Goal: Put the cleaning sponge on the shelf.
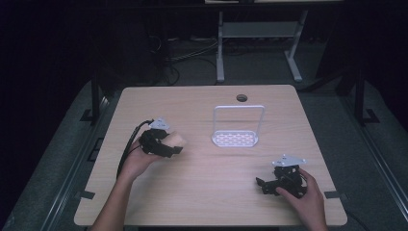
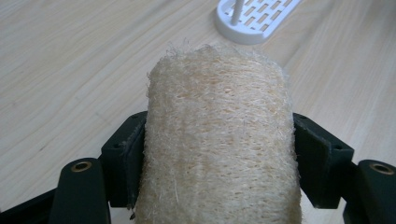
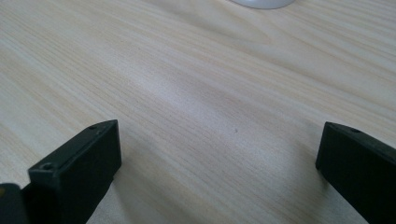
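A pale fibrous loofah sponge [image 2: 219,140] sits between the two black jaws of my left gripper [image 2: 219,161], whose pads press its sides. From above, the loofah [image 1: 177,140] juts toward the right out of the left gripper [image 1: 168,147], held just above the table at its left middle. A white rack [image 1: 235,138] with a slotted base and a tall wire loop stands near the table's centre, and its base [image 2: 254,18] lies ahead of the loofah. My right gripper [image 1: 262,185] rests low at the front right, its jaws [image 3: 219,163] wide apart over bare wood.
The light wooden table [image 1: 211,192] has a round cable hole [image 1: 242,98] at its far edge. Dark floor, cables and a white frame's legs [image 1: 220,53] lie beyond the table. Bare wood stretches between the two grippers.
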A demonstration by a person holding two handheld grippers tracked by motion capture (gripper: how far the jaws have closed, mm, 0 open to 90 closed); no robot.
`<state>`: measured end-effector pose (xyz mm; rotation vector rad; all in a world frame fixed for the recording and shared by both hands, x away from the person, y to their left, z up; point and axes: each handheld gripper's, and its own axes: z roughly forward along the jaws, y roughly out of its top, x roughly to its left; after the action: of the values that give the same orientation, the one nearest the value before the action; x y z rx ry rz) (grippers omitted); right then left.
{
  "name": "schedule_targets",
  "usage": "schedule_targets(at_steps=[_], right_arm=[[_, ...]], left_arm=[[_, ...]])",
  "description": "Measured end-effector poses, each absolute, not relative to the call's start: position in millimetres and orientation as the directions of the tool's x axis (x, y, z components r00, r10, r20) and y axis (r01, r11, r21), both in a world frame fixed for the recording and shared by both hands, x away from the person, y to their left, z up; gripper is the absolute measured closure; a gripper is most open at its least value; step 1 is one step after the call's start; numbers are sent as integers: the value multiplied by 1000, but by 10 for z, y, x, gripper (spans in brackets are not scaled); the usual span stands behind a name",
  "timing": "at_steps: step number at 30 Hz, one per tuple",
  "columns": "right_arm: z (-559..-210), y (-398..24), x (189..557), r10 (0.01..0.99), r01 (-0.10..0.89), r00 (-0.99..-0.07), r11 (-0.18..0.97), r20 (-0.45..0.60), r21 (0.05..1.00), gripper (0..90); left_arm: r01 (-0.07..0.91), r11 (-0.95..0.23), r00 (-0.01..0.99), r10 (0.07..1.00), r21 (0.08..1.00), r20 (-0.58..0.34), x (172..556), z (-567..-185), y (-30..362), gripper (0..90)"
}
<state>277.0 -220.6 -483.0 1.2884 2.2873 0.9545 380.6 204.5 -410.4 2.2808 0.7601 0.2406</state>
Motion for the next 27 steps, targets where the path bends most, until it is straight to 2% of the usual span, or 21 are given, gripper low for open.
schedule_targets(at_steps=[27], right_arm=[[-4829, -2206, 2769, 850, 618, -526, 360, 27, 699, 0]], left_arm=[[384, -620, 871, 489, 684, -47, 3744, -4131, 1451, 280]])
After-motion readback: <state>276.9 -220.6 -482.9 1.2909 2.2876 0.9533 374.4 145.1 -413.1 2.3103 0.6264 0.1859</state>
